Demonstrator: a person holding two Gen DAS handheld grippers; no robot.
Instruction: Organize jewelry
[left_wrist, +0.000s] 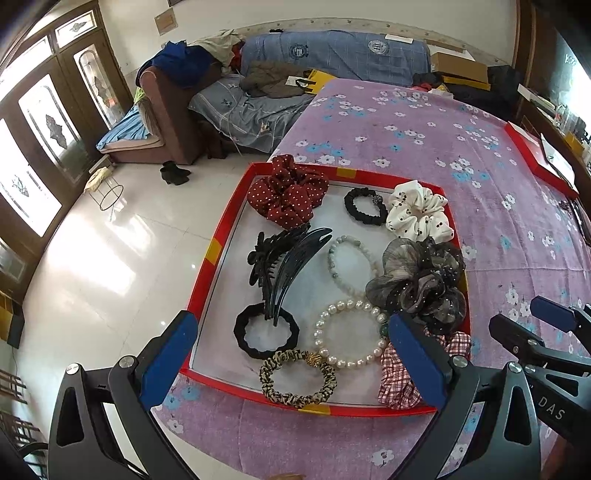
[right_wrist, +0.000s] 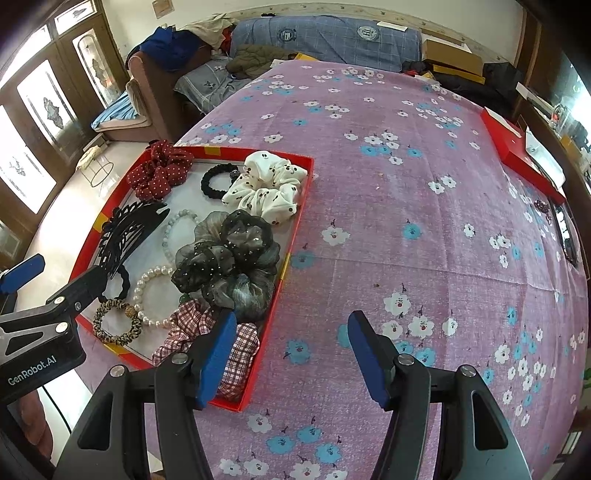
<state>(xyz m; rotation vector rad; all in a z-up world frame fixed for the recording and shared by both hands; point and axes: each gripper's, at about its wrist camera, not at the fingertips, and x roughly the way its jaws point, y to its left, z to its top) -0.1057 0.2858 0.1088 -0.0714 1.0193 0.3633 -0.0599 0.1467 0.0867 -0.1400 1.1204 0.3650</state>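
A red tray (left_wrist: 218, 243) on the purple flowered cloth holds a red dotted scrunchie (left_wrist: 286, 195), a white scrunchie (left_wrist: 419, 212), a grey gauze scrunchie (left_wrist: 421, 280), a plaid scrunchie (left_wrist: 399, 373), black clips (left_wrist: 280, 262), a pearl bracelet (left_wrist: 351, 332), a pale bead bracelet (left_wrist: 347, 266) and a leopard hair tie (left_wrist: 295, 380). My left gripper (left_wrist: 291, 354) hovers open over the tray's near end, holding nothing. My right gripper (right_wrist: 293, 354) is open and empty over bare cloth, just right of the tray's edge (right_wrist: 291, 236).
A red box lid (right_wrist: 517, 147) lies at the table's far right, with a small dark trinket (right_wrist: 541, 206) near it. The tray sits at the table's left edge, with tiled floor (left_wrist: 110, 258) below. A cluttered sofa (left_wrist: 258, 92) stands behind.
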